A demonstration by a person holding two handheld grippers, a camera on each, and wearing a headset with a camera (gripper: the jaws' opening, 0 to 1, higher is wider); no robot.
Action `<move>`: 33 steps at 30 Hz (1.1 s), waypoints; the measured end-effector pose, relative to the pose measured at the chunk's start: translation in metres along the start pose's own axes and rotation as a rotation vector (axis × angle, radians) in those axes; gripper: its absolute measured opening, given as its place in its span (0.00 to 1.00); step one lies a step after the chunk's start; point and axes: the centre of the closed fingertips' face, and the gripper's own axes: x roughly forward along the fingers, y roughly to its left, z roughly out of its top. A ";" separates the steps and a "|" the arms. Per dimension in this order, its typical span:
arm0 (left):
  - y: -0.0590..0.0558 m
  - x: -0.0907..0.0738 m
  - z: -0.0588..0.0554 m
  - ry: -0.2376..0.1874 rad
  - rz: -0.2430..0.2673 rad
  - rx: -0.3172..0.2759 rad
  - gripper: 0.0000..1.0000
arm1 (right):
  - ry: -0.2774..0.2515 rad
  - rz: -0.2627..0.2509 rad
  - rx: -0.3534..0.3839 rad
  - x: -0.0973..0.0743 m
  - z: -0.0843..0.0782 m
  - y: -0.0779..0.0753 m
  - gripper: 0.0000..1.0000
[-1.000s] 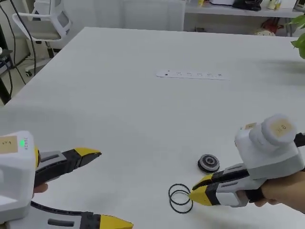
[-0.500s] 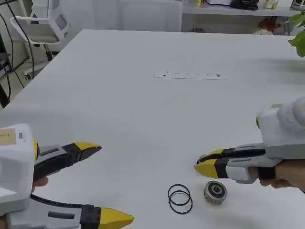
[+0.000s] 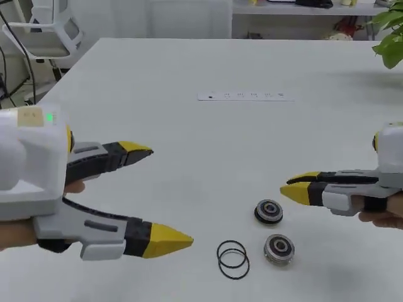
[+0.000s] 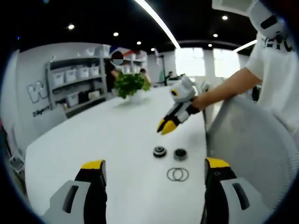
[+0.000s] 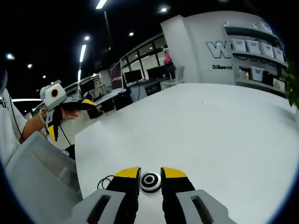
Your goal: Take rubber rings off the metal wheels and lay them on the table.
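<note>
The right gripper has pulled back to the right edge of the head view. A second ago it was down at the rubber rings. Half a second ago it hung over the spot where the upper metal wheel now shows. With it out of the way, both wheels are in plain sight at lower centre-right of the table, the lower wheel just right of the rings.

The two rings lie flat and overlapping, free of either wheel. That suggests two removals are done.

The lower wheel looks bare grey metal. The upper one has a darker rim and may still carry rubber, though it is too small to be sure.

The right gripper's jaws are drawn close with only a narrow slit between them, and they grip nothing. In the right gripper view the upper wheel shows through that slit, lying beyond the tips and not touched.

The left gripper hovers at the left of the head view, well apart from the parts. Its jaws are spread wide and empty. In its own view the wheels and rings lie ahead between the tips.

A power strip lies at upper centre.
</note>
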 end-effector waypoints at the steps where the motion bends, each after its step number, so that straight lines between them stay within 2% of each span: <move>1: 0.002 0.002 0.003 -0.001 -0.002 0.010 0.88 | 0.008 -0.004 0.005 0.000 -0.004 -0.003 0.15; 6: 0.008 0.019 0.023 -0.014 -0.027 0.054 0.87 | 0.051 -0.007 -0.003 0.002 -0.018 -0.008 0.15; 13: 0.005 0.047 0.046 -0.030 -0.093 0.113 0.87 | 0.089 0.015 0.016 0.005 -0.031 -0.006 0.15; 18: 0.005 0.066 0.055 -0.029 -0.129 0.142 0.86 | 0.102 0.024 0.023 0.006 -0.035 -0.006 0.14; 21: 0.002 0.083 0.061 -0.029 -0.152 0.164 0.84 | 0.108 0.028 0.019 0.006 -0.037 -0.005 0.14; 25: -0.001 0.103 0.070 -0.052 -0.179 0.174 0.81 | 0.115 0.025 0.022 0.006 -0.040 -0.006 0.14; 29: -0.001 0.127 0.074 -0.047 -0.196 0.203 0.78 | 0.113 0.022 0.026 0.006 -0.040 -0.008 0.14; 33: 0.004 0.150 0.074 -0.073 -0.181 0.163 0.73 | 0.112 0.020 0.024 0.006 -0.040 -0.008 0.13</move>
